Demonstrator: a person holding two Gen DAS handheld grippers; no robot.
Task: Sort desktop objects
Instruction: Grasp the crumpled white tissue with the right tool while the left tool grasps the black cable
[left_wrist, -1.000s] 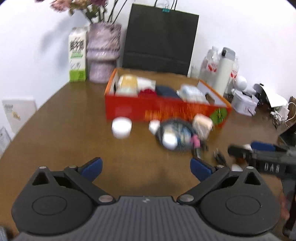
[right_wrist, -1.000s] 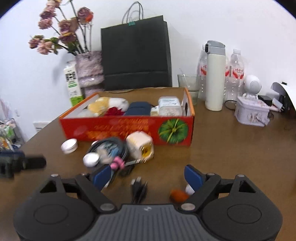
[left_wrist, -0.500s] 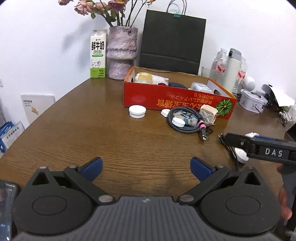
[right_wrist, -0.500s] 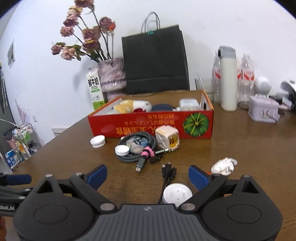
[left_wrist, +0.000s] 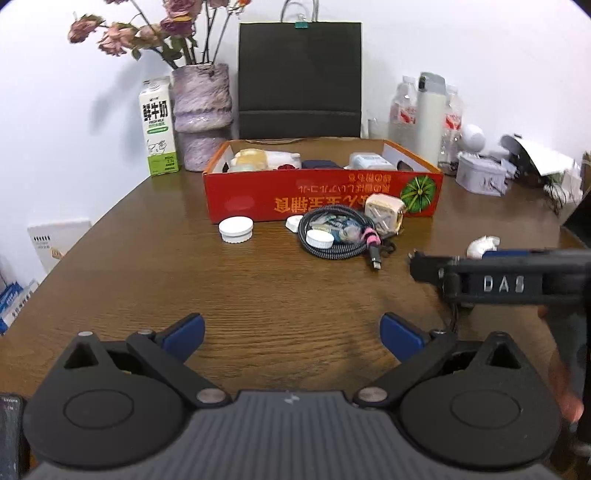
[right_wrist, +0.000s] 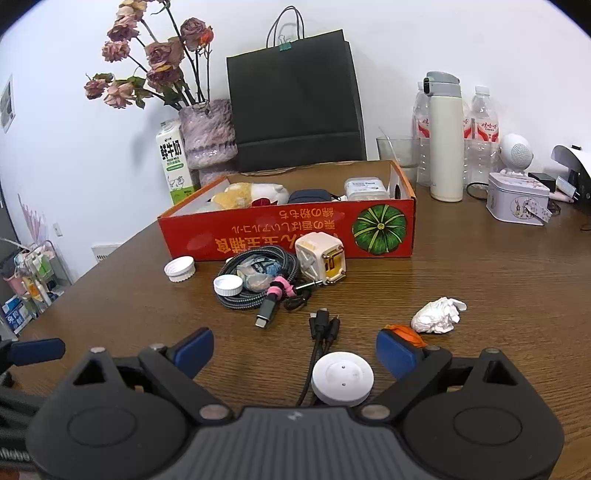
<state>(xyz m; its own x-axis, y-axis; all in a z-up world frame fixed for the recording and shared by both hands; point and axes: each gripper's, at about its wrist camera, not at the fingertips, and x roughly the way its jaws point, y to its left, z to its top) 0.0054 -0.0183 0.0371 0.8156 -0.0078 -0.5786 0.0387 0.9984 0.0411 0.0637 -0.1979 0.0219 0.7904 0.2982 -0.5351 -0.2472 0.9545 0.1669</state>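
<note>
wooden table (right_wrist: 498, 280) | red box (right_wrist: 258, 236) holds plush toy (right_wrist: 247, 194), dark pouch (right_wrist: 310, 195) | left gripper (left_wrist: 291, 332), right gripper (right_wrist: 294, 347) near box, tilted down, both spread wide, empty

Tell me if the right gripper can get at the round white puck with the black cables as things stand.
Probably yes. The right gripper stands open with the round white puck lying low between its fingers, nothing blocking; only the black cables run beside it.

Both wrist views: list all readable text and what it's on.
"DAS": side of the right gripper.
"鲜牛奶": milk carton; its smaller print is unreadable.
Red box: yellow characters printed upside down, not reliably readable.
Water bottles: red labels too small.
</note>
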